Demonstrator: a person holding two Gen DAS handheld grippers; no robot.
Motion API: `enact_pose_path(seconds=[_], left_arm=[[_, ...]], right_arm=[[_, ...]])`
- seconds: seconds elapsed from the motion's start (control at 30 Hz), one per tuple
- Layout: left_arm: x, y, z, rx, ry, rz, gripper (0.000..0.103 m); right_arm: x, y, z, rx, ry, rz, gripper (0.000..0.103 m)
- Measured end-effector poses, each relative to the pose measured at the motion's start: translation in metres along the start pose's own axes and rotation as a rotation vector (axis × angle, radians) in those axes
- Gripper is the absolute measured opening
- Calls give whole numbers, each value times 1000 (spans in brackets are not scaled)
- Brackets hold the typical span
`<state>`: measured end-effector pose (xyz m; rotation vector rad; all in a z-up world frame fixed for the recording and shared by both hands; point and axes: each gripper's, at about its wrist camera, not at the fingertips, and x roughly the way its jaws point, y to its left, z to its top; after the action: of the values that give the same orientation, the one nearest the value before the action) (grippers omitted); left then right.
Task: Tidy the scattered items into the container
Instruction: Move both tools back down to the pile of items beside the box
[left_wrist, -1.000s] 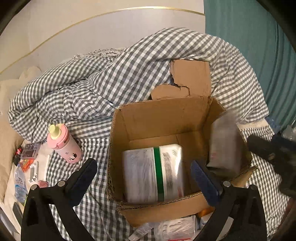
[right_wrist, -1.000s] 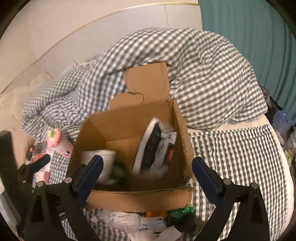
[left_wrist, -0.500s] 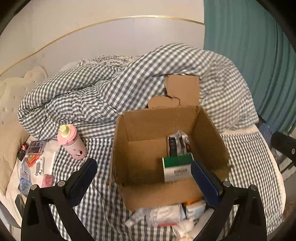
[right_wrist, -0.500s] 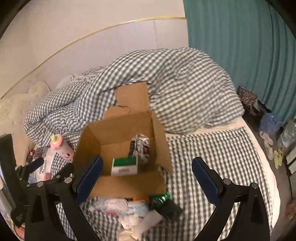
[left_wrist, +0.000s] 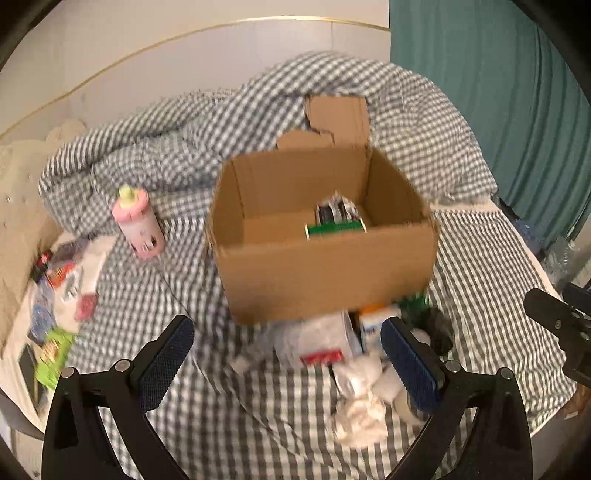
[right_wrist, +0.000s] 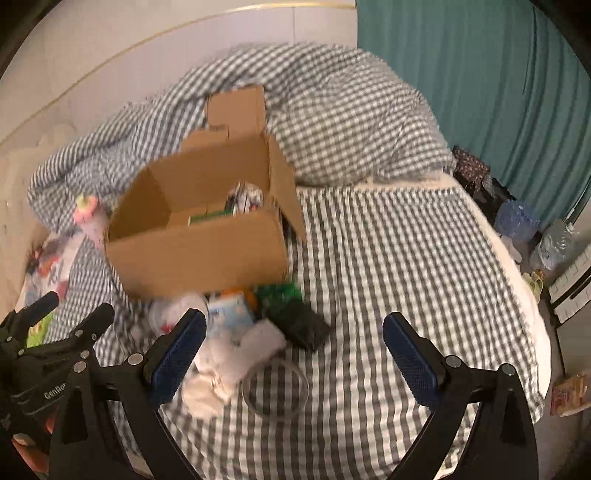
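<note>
Cardboard box (left_wrist: 325, 273) w/ maybe 2 packs; both tools agape, empty.

Bed (right_wrist: 388, 258) in grey gingham sheet, rumpled duvet (left_wrist: 166, 147), pale wall (left_wrist: 147, 44), teal curtain (right_wrist: 480, 92)

a brown cardboard box (left_wrist: 325, 273) sits on grey-and-white gingham bedding (right_wrist: 388, 258), a pink bottle (left_wrist: 138, 225) with a pale yellow top to its left, a teal curtain (right_wrist: 480, 92) far right.
</note>
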<state>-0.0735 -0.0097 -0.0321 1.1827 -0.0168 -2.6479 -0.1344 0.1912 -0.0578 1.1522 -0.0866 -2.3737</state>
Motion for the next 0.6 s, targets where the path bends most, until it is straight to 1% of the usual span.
enact_pose_path(seconds=[0.13, 0.27, 0.33, 0.47, 0.6], left_arm=[[13, -2, -29, 1, 46, -7, 103], [23, 1, -57, -24, 74, -14, 103], [28, 0, -72, -16, 77, -32, 103], [40, -6, -95, -1, 108, -28, 103], [47, -25, -114, 42, 120, -80, 103]], right_arm=[[20, -7, -21, 24, 56, 16, 97], [41, -13, -40, 44, 115, 26, 97], [52, -16, -50, 43, 141, 19, 96], [71, -23, -69, 42, 197, 14, 96], [90, -25, -81, 36, 246, 32, 96]])
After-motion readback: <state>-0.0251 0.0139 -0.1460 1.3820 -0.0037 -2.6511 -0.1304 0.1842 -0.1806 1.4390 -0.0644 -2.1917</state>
